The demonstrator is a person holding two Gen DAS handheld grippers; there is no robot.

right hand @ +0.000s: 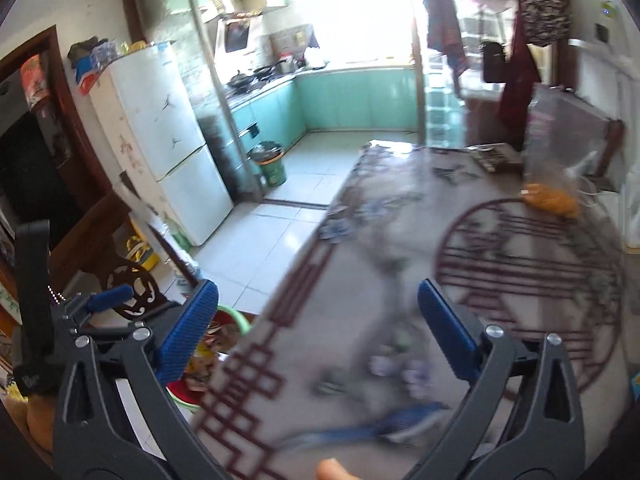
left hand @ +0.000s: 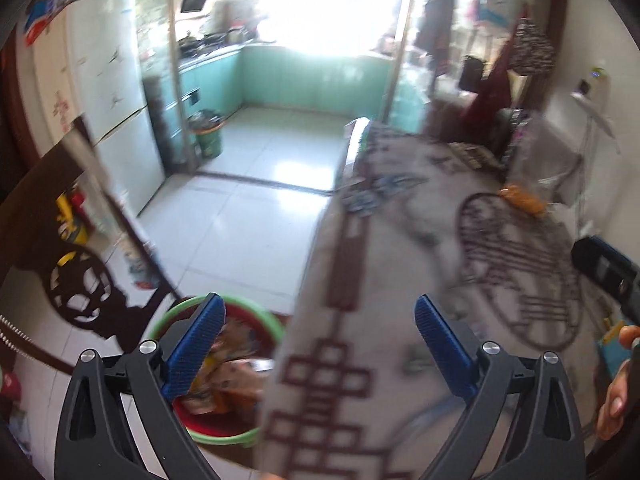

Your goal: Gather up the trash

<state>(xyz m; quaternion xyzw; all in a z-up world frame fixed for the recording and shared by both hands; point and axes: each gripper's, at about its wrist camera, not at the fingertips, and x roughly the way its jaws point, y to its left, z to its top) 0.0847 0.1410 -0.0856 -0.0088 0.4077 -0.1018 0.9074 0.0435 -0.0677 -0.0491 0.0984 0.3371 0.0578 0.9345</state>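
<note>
In the left wrist view, the left gripper point(left hand: 318, 346) hangs above the edge of the table point(left hand: 420, 248), its blue fingers point(left hand: 196, 350) spread wide and holding nothing. Below the table edge, on the floor, stands a basin point(left hand: 224, 436) with a green rim, filled with trash point(left hand: 224, 380).

In the right wrist view, the right gripper point(right hand: 318, 330) also points along the table point(right hand: 400, 240), jaws wide apart and empty. The left gripper point(right hand: 100, 304) shows at the far left of the table, beside the basin point(right hand: 232, 316).

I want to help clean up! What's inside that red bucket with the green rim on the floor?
The bucket holds crumpled, colourful wrappers. They are blurry, so I cannot tell what kind. The table edge and left gripper cover part of it, hiding the bottom.
</note>
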